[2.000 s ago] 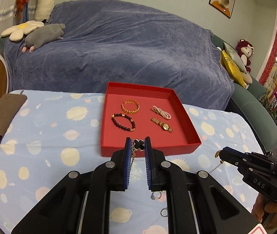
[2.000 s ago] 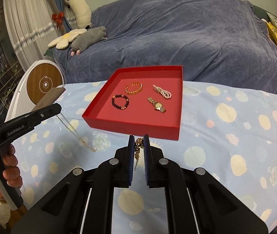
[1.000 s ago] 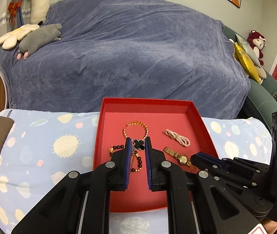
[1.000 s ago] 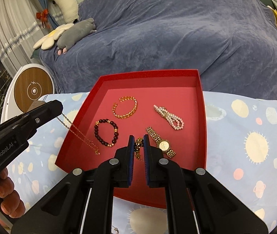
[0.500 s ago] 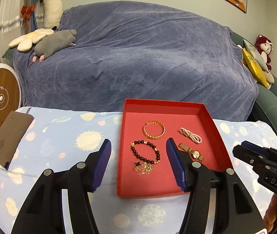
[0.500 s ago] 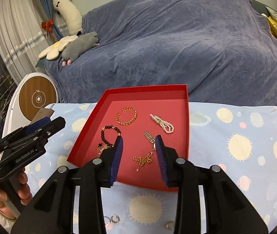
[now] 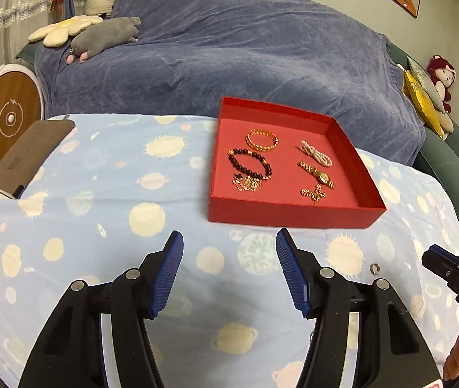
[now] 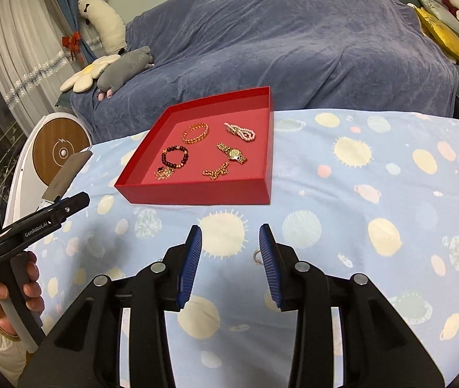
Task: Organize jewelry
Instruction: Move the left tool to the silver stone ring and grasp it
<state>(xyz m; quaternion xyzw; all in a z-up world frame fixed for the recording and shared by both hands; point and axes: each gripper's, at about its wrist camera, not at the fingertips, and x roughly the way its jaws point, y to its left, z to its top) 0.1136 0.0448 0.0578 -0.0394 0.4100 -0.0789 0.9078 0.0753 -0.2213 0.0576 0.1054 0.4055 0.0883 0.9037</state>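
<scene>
Lying in the red tray (image 7: 294, 215), the gold watch (image 7: 318, 174) runs diagonally, far-left to near-right. Left gripper (image 7: 229, 270) wide, right gripper (image 8: 230, 262) narrower, both empty. Small ring (image 8: 257, 256), possibly an earring, on the cloth by the right gripper.

a blue planet-print cloth (image 7: 106, 213) covers the table. a brown notebook (image 7: 30, 156) overhangs its far left corner. beyond the far edge, a sofa under a blue throw (image 7: 229, 48) holds a grey plush (image 7: 103, 37) and a flower cushion (image 7: 63, 29).
</scene>
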